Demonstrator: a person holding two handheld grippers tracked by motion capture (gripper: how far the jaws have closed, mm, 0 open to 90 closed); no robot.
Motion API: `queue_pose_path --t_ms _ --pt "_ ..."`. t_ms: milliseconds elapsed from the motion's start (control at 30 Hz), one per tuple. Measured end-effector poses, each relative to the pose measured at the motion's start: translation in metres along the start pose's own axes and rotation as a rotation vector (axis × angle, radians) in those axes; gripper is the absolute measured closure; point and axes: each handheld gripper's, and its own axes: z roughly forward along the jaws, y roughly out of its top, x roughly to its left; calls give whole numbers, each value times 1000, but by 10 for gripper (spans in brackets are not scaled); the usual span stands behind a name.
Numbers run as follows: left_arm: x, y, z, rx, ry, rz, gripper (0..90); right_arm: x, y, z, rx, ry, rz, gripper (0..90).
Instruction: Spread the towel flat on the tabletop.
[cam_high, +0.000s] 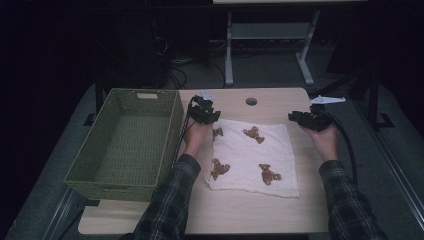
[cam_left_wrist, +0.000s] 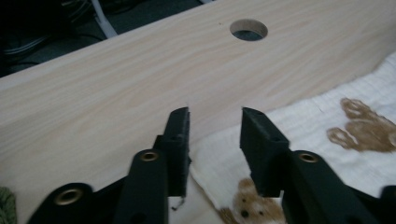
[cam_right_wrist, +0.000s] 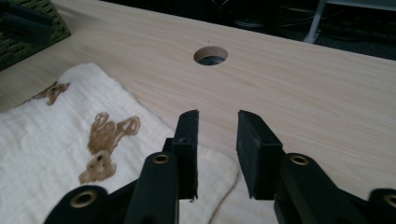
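Observation:
A white towel (cam_high: 252, 157) printed with brown teddy bears lies flat on the wooden table (cam_high: 250, 212). My left gripper (cam_high: 204, 111) hovers at the towel's far left corner (cam_left_wrist: 205, 154), jaws open, with the corner just below and between them. My right gripper (cam_high: 306, 119) is at the towel's far right corner (cam_right_wrist: 219, 170), also open, its jaws above the corner's edge. Neither holds anything. The towel (cam_right_wrist: 56, 140) stretches to the left in the right gripper view.
A green woven basket (cam_high: 130, 145) stands at the table's left side, close to my left forearm. A round cable hole (cam_high: 251, 101) sits in the table beyond the towel. A white desk frame (cam_high: 270, 35) stands on the floor behind.

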Motion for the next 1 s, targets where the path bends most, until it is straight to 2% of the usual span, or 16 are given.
queue_pose_path --t_ms 167,333,500,567,633,1000 --pt "-7 -6 -11 5 -34 4 534 10 -2 -11 17 15 -24 616" --pt "-12 -16 -18 9 -50 -7 510 23 -4 -16 10 26 -43 604" --pt "-18 -26 -20 19 -59 14 509 32 -11 -16 16 29 -54 608" --pt "-17 -27 -17 25 -54 15 509 32 -15 -13 31 20 -58 611" --pt "-15 -28 -11 25 -51 -3 509 30 -16 -10 39 11 -53 614" --pt "5 -23 27 75 -9 -21 532 7 -20 18 68 -25 -6 612"
